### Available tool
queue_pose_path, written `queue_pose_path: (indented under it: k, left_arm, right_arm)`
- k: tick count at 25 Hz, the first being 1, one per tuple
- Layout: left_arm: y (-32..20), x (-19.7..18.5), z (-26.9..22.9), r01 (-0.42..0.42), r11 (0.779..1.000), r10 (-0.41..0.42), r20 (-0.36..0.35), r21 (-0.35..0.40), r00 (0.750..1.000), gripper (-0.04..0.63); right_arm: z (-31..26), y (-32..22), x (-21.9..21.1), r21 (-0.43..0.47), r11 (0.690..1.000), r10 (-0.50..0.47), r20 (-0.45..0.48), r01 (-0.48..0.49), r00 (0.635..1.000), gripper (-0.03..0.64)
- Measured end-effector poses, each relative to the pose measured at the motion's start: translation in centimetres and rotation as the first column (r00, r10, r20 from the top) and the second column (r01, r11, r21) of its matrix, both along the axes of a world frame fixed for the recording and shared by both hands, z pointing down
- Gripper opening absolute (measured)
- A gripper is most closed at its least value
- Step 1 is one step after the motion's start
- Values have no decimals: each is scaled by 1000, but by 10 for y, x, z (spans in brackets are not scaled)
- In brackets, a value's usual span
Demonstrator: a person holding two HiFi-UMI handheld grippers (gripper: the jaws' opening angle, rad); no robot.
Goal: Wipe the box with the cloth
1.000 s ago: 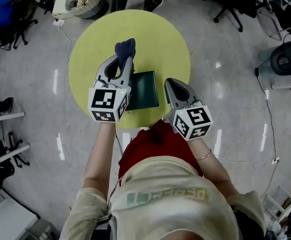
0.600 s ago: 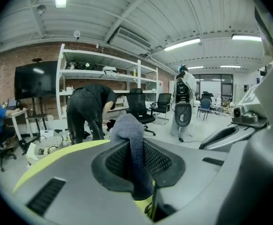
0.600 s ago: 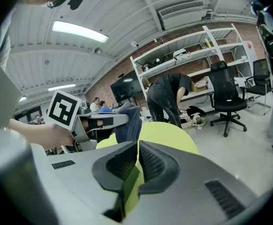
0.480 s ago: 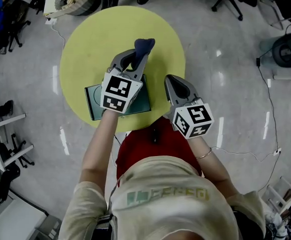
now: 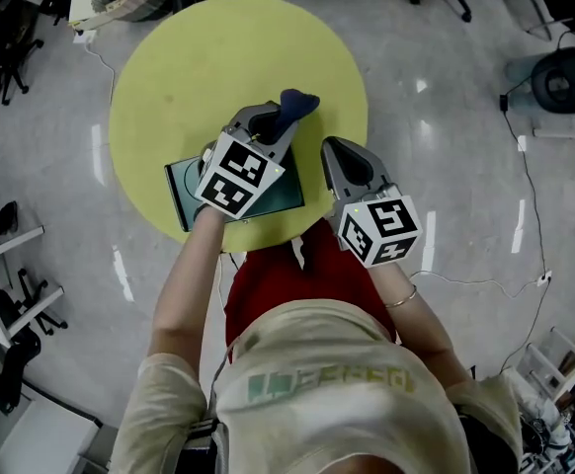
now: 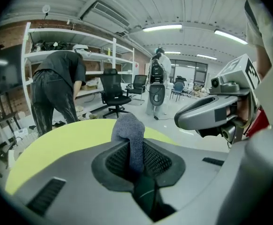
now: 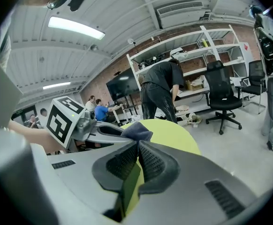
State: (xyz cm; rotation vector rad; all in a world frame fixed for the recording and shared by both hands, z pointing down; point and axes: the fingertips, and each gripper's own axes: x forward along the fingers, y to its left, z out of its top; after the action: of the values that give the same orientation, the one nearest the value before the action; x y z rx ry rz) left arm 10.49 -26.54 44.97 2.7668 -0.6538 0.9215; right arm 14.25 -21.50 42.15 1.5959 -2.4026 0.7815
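Head view: cloth [image 5: 299, 102] pokes up-right from left tool [image 5: 278, 122]; box [image 5: 181, 192] lies crosswise.

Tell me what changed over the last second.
The left gripper, still clamped on the cloth, swept rightward across the box. The right gripper stayed shut, off the box's right side; the box seems to have kept its place on the table.

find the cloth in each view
Head view: cloth above centre, poking from the left gripper.
Left gripper view: cloth at centre, pinched between the fingers.
Right gripper view: cloth left of centre, just above the right gripper.
Shared landmark: the yellow table.
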Motion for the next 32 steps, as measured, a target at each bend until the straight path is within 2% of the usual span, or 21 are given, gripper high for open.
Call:
queue_pose_path:
  k: [9, 15, 24, 32]
  left_arm:
    - [30, -62, 10, -38, 998, 39, 16, -51, 999, 61]
    - [36, -109, 11, -45, 999, 46, 65, -13, 997, 61]
    - [46, -179, 9, -10, 1000, 7, 110, 23, 994, 61]
    - [55, -233, 8, 64, 998, -66, 86, 21, 994, 61]
  right_arm:
    - [-11, 22, -55, 16, 999, 29, -36, -28, 999, 38]
    - [-14, 35, -89, 21, 998, 53, -48, -52, 997, 38]
    - [-18, 52, -139, 24, 999, 44, -77, -43, 996, 38]
    - [-16, 72, -176, 17, 1000, 14, -102, -12, 995, 38]
